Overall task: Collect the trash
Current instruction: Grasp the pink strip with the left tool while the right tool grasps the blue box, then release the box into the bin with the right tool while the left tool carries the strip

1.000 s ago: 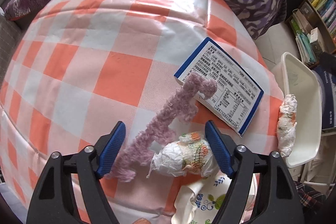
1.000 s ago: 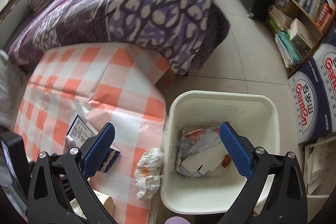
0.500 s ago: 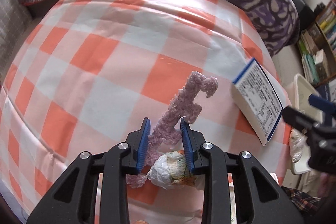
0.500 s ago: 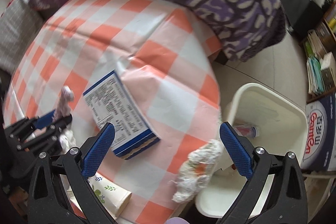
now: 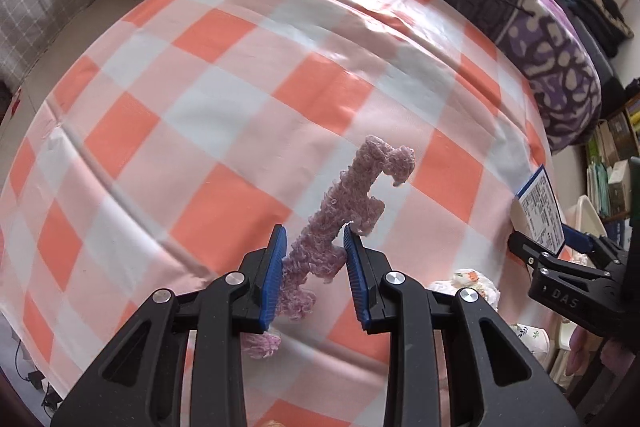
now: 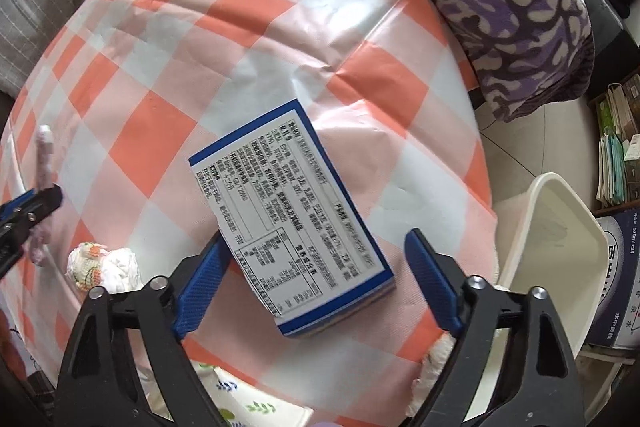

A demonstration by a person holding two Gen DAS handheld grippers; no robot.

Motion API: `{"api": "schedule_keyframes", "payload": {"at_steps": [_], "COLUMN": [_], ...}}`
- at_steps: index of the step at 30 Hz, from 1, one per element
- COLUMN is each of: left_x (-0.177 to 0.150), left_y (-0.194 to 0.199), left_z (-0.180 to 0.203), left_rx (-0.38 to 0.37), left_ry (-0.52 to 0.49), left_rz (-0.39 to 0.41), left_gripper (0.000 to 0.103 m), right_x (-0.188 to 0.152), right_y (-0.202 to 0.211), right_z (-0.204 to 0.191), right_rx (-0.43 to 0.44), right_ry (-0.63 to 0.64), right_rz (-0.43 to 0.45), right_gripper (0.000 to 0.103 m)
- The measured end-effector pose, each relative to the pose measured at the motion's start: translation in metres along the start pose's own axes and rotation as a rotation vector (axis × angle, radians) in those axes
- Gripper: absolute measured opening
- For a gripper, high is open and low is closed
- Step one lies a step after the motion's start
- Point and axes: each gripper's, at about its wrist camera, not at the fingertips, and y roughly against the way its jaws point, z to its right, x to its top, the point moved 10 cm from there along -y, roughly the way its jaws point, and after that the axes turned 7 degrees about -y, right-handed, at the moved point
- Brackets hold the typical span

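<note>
Left wrist view: left gripper [image 5: 314, 259] clamped on a fuzzy pink yarn strip [image 5: 344, 203], lifted clear above the checked tablecloth [image 5: 224, 99]; crumpled tissue wad [image 5: 466, 281] lies just right of it.

Right wrist view: right gripper [image 6: 316, 283] spread wide, empty, straddling the near end of a blue-edged box [image 6: 288, 223] lying flat; white bin [image 6: 552, 251] beside the cloth's right edge.

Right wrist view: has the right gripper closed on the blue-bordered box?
No: the right gripper stands wide open, its fingers either side of the box, which lies flat on the checked cloth.
</note>
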Motion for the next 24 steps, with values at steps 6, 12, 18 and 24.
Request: {"api": "schedule_keyframes", "payload": {"at_steps": [6, 12, 18, 24], "left_x": [0.005, 0.019, 0.034, 0.042], "left_y": [0.021, 0.044, 0.068, 0.089], "left_z": [-0.028, -0.034, -0.032, -0.027], "left_rx": [0.007, 0.018, 0.033, 0.062], "left_ry": [0.062, 0.119, 0.150, 0.161], "left_rz": [0.066, 0.164, 0.255, 0.327], "left_gripper": [0.030, 0.030, 0.030, 0.030], "right_x": [0.011, 0.029, 0.043, 0.047], "right_y": [0.015, 0.058, 0.096, 0.125], "right_z": [-0.021, -0.038, -0.047, -0.049], "right_rx": [0.027, 0.116, 0.196, 0.208], "right_ry": [-0.012, -0.062, -0.091, -0.104], "right_rz": [0.080, 0.230, 0.370, 0.478], "right_gripper": [0.058, 0.058, 0.058, 0.058]}}
